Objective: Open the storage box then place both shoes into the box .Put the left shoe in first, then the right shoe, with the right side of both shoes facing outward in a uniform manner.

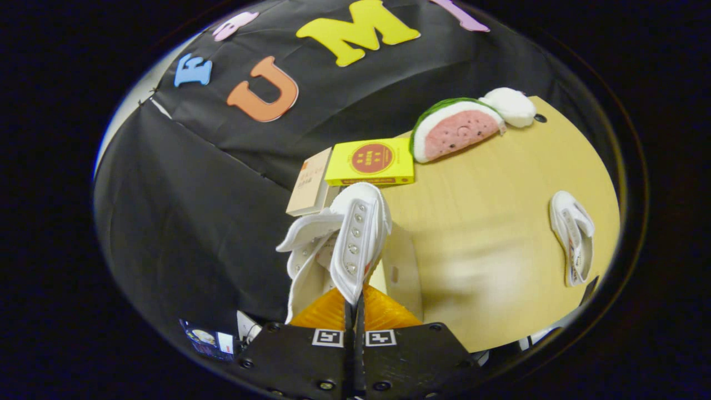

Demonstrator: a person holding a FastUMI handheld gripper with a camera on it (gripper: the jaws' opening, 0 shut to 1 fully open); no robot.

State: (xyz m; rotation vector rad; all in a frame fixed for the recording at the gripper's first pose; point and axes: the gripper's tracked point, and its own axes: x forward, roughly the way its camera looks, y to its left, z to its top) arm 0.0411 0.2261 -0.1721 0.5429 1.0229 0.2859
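My gripper (354,303) is shut on a white lace-up shoe (347,239), pinching its upper edge by the eyelets between both fingers. The shoe hangs lifted above the wooden table (489,239), toe pointing away from me toward the yellow box. A second white shoe (573,236) lies on its side on the table far off to the right of the fingers. A pale clear panel (402,272), possibly part of the storage box, shows just right of the held shoe; I cannot tell what it is.
Beyond the held shoe lie a yellow box (371,161) and a tan box (309,183). A plush watermelon slice (455,130) and a white plush (510,105) rest at the table's far side. Black cloth wall stands left and behind.
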